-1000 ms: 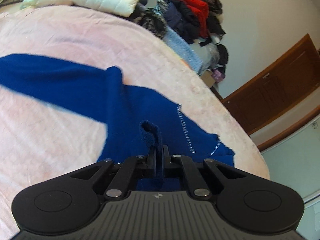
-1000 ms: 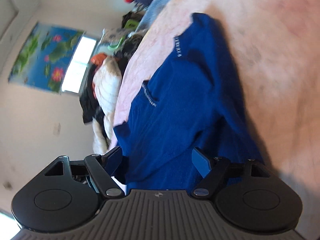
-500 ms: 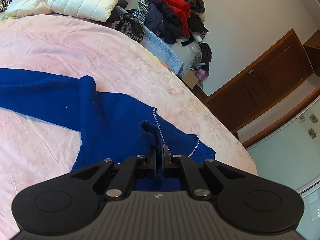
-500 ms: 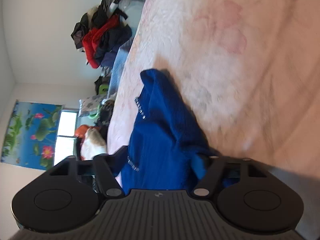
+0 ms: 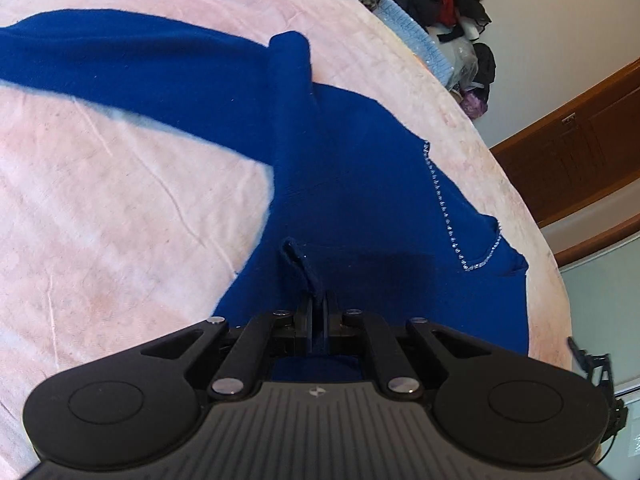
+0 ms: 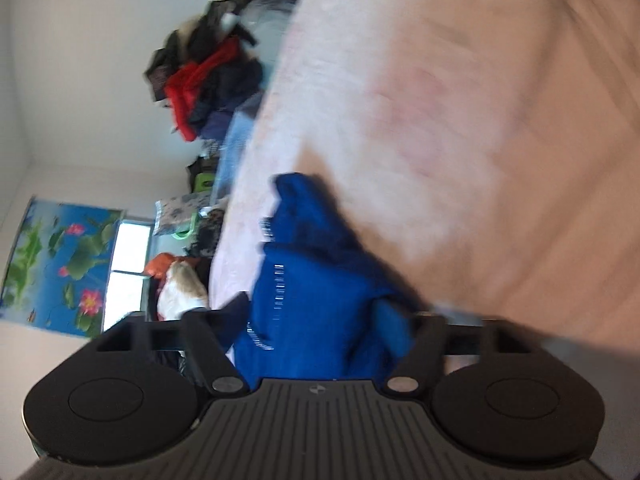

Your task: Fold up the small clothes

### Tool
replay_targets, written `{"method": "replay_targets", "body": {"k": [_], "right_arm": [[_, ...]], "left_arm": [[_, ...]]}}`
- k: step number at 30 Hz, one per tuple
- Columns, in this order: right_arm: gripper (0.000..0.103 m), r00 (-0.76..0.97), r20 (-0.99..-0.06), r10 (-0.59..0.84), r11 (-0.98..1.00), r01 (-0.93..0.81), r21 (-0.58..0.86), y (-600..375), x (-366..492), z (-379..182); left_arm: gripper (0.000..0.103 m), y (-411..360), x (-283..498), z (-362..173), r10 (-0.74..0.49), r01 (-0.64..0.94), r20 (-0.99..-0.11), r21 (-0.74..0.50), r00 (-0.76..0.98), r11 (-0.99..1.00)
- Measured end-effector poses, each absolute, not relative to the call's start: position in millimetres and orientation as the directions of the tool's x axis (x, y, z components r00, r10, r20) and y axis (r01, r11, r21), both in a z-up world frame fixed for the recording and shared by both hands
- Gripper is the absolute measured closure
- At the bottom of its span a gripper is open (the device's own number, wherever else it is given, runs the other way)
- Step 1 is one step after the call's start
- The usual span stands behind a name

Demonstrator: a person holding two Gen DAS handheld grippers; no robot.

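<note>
Left wrist view: the left gripper (image 5: 319,308), low at centre, is pinched tight on a raised fold of the blue sweater (image 5: 360,184). The sweater lies spread over the pink bed (image 5: 120,200), one sleeve running to the upper left.

Right wrist view, blurred: the right gripper (image 6: 320,320) is opening, its fingers (image 6: 394,326) standing wide with bunched blue sweater (image 6: 312,280) between them, low at centre, on the bed (image 6: 440,120).
</note>
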State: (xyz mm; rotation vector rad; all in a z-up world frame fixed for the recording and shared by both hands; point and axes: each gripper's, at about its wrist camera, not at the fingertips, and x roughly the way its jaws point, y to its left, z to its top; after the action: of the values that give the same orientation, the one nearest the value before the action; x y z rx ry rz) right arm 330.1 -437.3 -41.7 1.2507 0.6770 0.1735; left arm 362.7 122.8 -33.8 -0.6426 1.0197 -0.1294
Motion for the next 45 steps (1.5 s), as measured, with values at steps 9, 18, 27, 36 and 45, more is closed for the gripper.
{"method": "replay_targets", "body": {"k": [9,18,27,36,45], "right_arm": [[0.041,0.723,-0.592,0.356,0.732,0.178,0.658,-415,451,-2],[0.061,0.631,-0.726,0.274,0.953,-0.077,0.293,-381,492,-12],[0.098,0.678,-0.656,0.333,0.859,0.068,0.507,-443,487,-33],[0.061,0.765,-0.586,0.267,0.835,0.119,0.536,-437,454,-11],[0.032,0.544,-0.588,0.599,0.781,-0.232,0.58,-354,384,-13]], "left_arm": [[0.098,121,366,-33,-0.363,-0.176,-0.772,-0.514,0.522,0.839],[0.098,121,365,-36,-0.379,-0.156,-0.766,-0.521,0.519,0.839],[0.099,120,364,-41,-0.353,-0.141,-0.77,-0.492,0.532,0.859],[0.097,136,346,-26,-0.414,-0.1,-0.692,-0.573,0.592,0.813],[0.087,268,304,-34,-0.024,-0.519,-0.577,-0.75,0.816,0.409]]}}
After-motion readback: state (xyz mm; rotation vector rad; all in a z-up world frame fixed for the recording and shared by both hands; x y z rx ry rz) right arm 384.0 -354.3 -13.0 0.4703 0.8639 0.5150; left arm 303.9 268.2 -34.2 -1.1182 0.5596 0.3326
